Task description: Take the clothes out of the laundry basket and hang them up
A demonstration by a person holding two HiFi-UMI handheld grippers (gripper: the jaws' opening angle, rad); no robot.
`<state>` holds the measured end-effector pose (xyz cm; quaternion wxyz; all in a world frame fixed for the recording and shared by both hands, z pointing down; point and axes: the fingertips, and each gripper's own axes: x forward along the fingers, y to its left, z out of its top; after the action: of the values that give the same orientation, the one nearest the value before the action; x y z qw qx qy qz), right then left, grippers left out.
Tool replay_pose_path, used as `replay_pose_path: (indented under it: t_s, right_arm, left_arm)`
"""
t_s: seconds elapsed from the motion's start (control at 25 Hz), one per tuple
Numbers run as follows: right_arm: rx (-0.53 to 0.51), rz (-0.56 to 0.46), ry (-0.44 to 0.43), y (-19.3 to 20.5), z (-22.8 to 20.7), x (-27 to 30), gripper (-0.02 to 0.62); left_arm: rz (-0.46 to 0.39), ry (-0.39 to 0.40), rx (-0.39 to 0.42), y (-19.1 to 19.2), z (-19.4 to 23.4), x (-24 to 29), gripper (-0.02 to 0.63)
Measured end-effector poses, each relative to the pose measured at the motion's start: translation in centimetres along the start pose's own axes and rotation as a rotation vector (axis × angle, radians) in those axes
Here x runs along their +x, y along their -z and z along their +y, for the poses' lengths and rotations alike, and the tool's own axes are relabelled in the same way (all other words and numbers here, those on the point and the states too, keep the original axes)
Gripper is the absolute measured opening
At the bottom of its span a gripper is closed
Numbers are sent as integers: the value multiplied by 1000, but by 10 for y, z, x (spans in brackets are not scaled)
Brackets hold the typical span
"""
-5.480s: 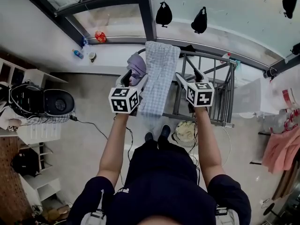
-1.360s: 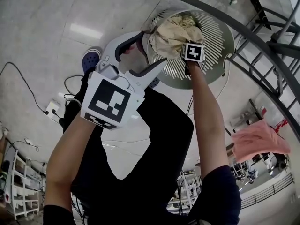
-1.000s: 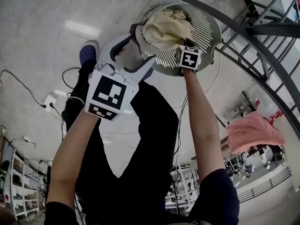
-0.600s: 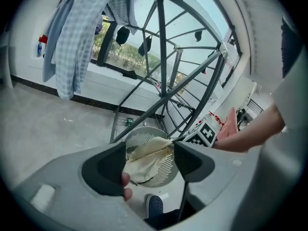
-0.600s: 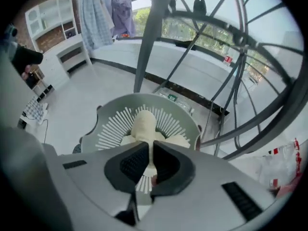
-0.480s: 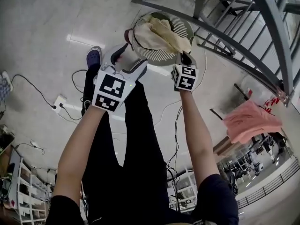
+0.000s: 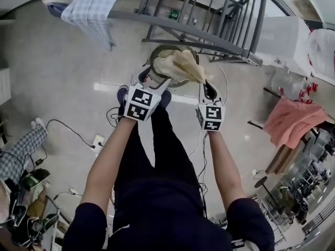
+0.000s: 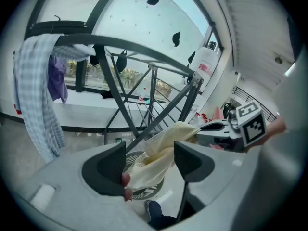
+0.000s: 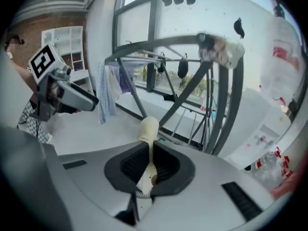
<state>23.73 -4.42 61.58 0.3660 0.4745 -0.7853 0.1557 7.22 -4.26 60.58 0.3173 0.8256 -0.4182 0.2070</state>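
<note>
A cream cloth (image 7: 179, 66) hangs lifted above the round slatted laundry basket (image 7: 157, 50) on the floor. My right gripper (image 7: 205, 87) is shut on one end of it; in the right gripper view the cloth (image 9: 148, 128) runs pinched between the pads of that gripper (image 9: 148, 165). My left gripper (image 7: 152, 80) stands open beside the cloth's lower end. In the left gripper view the cloth (image 8: 166, 143) hangs beyond the wide jaws of the left gripper (image 8: 149, 165), untouched by them, with the basket (image 8: 144, 192) under it. The dark metal drying rack (image 7: 209, 33) stands just behind.
A checked cloth (image 7: 91, 7) and a purple garment (image 8: 57, 76) hang on the rack's left end. A pink cloth (image 7: 292, 122) lies at the right. Cables and a power strip (image 7: 97, 143) lie on the floor at the left. The person's legs stand below the grippers.
Both grippers have risen, the right one carrying the cream cloth up out of the basket. The head view has tilted up, bringing the rack and checked cloth into sight.
</note>
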Motion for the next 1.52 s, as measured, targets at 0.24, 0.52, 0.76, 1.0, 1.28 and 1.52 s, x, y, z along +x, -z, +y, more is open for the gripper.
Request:
replay_pose_path:
  t_s: [0.24, 0.52, 0.76, 1.0, 1.28, 1.52]
  right_arm:
    - [8, -113, 6, -88, 2, -101, 17]
    - [-28, -270, -13, -188, 6, -197, 17]
    - [-56, -390, -46, -244, 21, -261, 17]
    - [-91, -447, -87, -269, 51, -289, 17]
    - [-51, -446, -58, -269, 49, -289, 17]
    - [4, -406, 14, -256, 32, -279, 18]
  left_arm:
    - [-16, 40, 34, -48, -36, -44, 305]
    - [-57, 74, 89, -113, -61, -69, 305]
    - [-43, 138, 179, -143, -83, -73, 305]
    - [-6, 249, 159, -135, -102, -78, 305]
    - [-84, 44, 252, -152, -75, -111, 40]
    - [-259, -102, 174, -215, -52, -185, 38]
